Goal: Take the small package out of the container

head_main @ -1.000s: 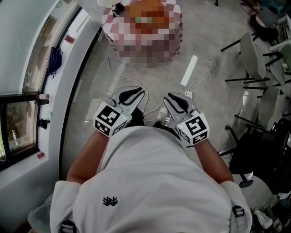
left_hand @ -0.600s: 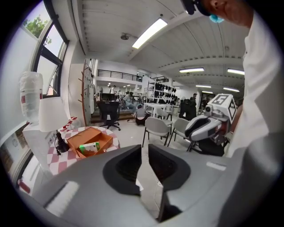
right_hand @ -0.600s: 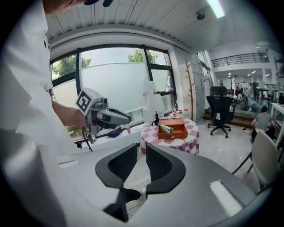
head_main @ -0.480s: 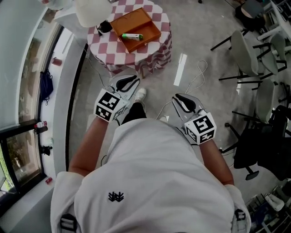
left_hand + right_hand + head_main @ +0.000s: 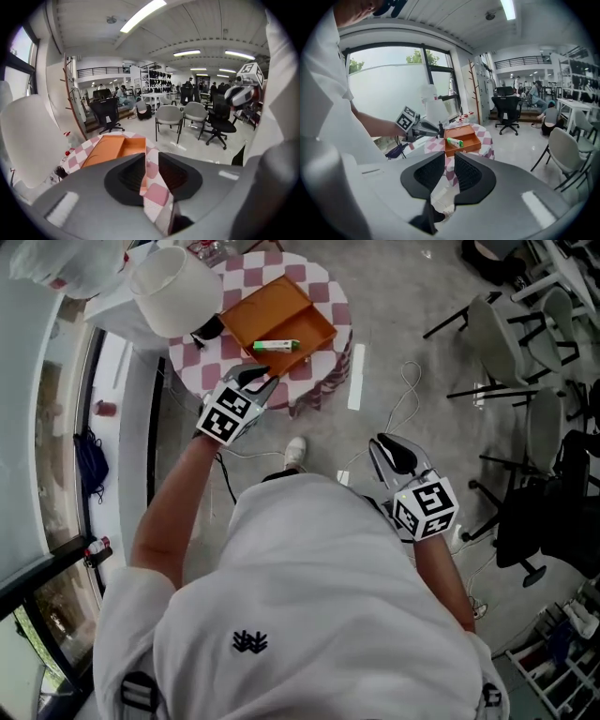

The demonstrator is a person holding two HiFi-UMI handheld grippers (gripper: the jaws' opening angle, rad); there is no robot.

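Observation:
An orange container (image 5: 281,315) lies on a round table with a pink-checked cloth (image 5: 328,298). In it lies the small green-and-white package (image 5: 275,346), near its front wall. My left gripper (image 5: 261,379) reaches over the table's near edge, just short of the container, and its jaws are opening with nothing between them. In the left gripper view the container (image 5: 112,149) is straight ahead past the jaws (image 5: 151,171). My right gripper (image 5: 386,448) hangs over the floor by my body, its jaws slightly apart and empty. From there I see the package (image 5: 454,142) and the left gripper (image 5: 439,130).
A white lampshade (image 5: 173,289) stands at the table's left. Grey chairs (image 5: 502,338) and a black office chair (image 5: 539,521) crowd the right side. Cables (image 5: 405,395) and a white strip (image 5: 356,376) lie on the floor by the table. A window sill runs along the left.
The table has come closer in the head view. My left gripper has stretched forward from beside my body to the table's edge by the container. The right gripper stays near my body.

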